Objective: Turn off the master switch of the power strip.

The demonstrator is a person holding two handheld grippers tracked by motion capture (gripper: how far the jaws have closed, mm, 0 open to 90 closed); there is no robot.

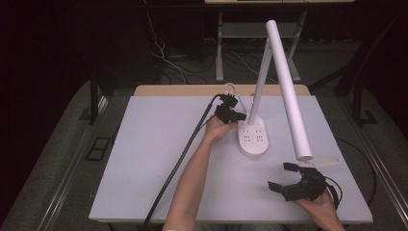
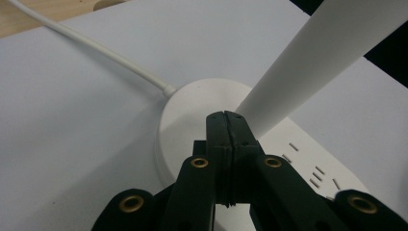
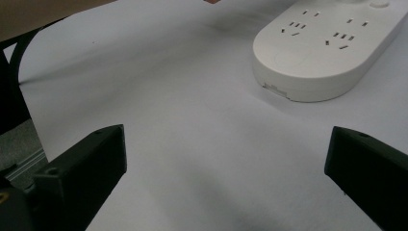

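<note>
A white desk lamp stands right of the table's middle. Its oval base [image 1: 253, 137] carries rows of sockets, a slim stem [image 1: 260, 77] rises from it, and a long tube head [image 1: 288, 91] slants down toward the front right. My left gripper [image 1: 242, 116] is shut, with nothing between its jaws. In the left gripper view its tips [image 2: 226, 115] sit over the round end of the base [image 2: 187, 110], right at the foot of the stem [image 2: 308, 62]. Whether they touch the base I cannot tell. My right gripper [image 1: 279, 176] stands open near the front right, facing the base [image 3: 327, 53] across bare table [image 3: 192, 120].
A white cord [image 2: 96, 45] runs from the lamp base toward the far wooden edge [image 1: 183, 90]. The left gripper's black cable [image 1: 183, 154] trails diagonally over the pale mat [image 1: 144, 159] to the front edge. Metal table legs and loose wires lie on the floor beyond.
</note>
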